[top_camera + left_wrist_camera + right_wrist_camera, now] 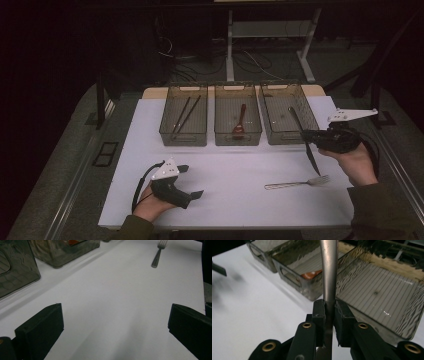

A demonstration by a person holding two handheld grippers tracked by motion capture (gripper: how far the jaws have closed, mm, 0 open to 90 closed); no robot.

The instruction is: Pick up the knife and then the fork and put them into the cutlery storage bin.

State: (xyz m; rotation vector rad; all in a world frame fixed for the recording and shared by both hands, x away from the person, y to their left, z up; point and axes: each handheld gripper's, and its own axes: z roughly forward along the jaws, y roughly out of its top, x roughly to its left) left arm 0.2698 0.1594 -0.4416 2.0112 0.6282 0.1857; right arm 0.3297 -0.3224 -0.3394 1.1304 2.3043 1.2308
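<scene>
Right tool (309,136) is clamped on a table knife (303,135), jaws pressed against both sides of it; in the right gripper view the metal handle (329,270) rises straight up from between the pads. In the high view the knife hangs aslant near the right edge of the surface (225,175), one end over the front wall of the right-hand bin (287,112), the other pointing toward the near edge. Left tool (192,181) rests near the near-left corner, jaws wide apart, nothing between them. A fork (297,183) lies flat near the right edge. Middle bin (238,120) holds a reddish spoon (240,122); left bin (184,120) holds chopsticks (186,114).
</scene>
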